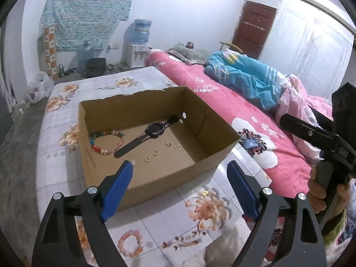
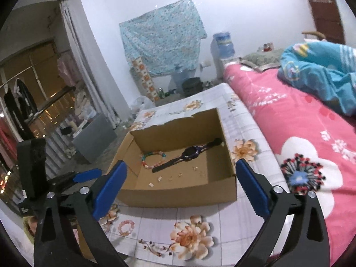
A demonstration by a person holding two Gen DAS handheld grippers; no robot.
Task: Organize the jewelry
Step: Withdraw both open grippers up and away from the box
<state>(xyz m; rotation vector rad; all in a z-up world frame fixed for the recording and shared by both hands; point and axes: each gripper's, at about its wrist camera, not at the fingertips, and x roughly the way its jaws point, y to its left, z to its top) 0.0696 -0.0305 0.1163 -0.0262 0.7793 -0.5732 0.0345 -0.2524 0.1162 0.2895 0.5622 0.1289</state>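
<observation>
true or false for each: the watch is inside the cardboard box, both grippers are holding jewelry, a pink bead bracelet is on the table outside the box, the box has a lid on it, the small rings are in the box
1. The watch lies inside the cardboard box. True.
2. Both grippers hold jewelry. False: the left gripper and right gripper are both open with nothing between their fingers.
3. A pink bead bracelet lies on the table outside the box. True; a second, multicoloured bracelet is inside.
4. The box has a lid on it. False: it is open at the top, its far edge torn.
5. The small rings sit on the floor of the box. True, beside the watch strap.
</observation>
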